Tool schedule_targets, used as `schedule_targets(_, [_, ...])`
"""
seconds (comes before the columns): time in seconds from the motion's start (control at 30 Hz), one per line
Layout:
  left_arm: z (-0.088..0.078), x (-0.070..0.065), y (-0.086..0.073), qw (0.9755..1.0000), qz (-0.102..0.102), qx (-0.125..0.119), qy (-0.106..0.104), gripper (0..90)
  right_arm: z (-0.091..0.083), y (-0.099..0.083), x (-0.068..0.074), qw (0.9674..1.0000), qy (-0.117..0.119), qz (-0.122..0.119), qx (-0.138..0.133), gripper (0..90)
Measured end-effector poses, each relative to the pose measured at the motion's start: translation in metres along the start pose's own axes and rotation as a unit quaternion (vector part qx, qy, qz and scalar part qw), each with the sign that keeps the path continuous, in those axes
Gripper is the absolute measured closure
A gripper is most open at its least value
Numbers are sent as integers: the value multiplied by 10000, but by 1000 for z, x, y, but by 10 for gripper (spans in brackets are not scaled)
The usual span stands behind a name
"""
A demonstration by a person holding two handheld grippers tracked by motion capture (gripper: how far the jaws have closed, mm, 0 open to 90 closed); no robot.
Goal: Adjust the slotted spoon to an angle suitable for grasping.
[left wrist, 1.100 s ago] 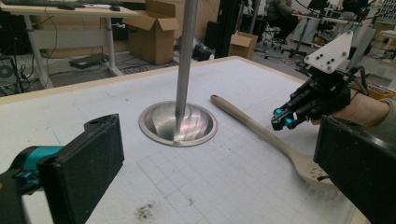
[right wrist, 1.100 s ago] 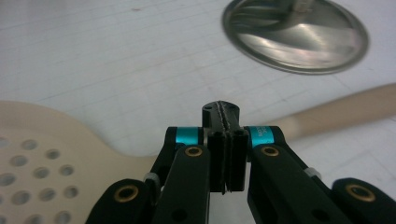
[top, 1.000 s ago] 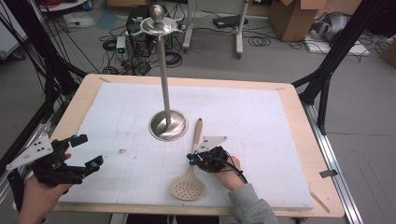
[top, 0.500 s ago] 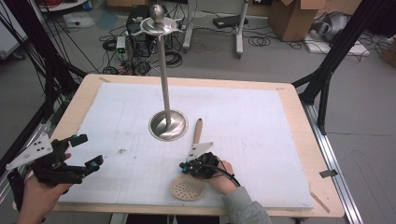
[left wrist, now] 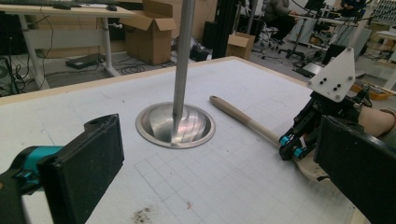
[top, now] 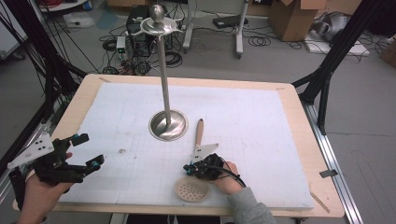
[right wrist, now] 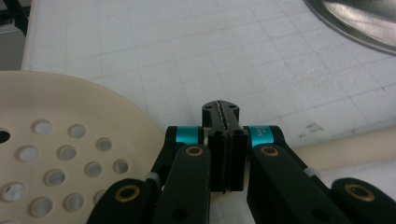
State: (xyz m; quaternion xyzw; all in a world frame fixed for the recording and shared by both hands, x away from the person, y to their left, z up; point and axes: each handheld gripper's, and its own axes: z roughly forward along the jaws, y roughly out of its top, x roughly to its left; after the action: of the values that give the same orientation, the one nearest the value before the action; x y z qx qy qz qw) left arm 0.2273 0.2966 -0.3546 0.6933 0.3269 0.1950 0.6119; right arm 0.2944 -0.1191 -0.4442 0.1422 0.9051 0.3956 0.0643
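A cream skimmer spoon lies flat on the white mat, its perforated head near the front edge and its handle pointing away toward the stand. My right gripper hovers low over the spoon's neck, jaws shut, pads pressed together with nothing between them; the head lies to its left, the handle to its right. My left gripper rests at the front left, open and empty. From it I see the right gripper over the handle.
A tall metal stand rises from a round dished base at mid-table, with hooked arms on top. The mat covers a wooden table. A small dark speck lies on the mat left of centre.
My right gripper has slid along the handle toward the spoon's head and the front edge, still shut. The spoon and my left gripper have stayed put.
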Motion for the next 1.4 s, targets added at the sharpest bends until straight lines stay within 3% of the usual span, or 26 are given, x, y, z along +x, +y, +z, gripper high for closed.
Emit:
schedule_targets(0.47, [6, -1, 0, 10000, 16, 55, -47, 20, -33, -29, -7, 9999, 102, -115, 62, 900])
schedule_targets(1.4, [17, -3, 0, 9998, 33, 119, -137, 20, -98, -91, -23, 9999, 17, 152, -16, 900])
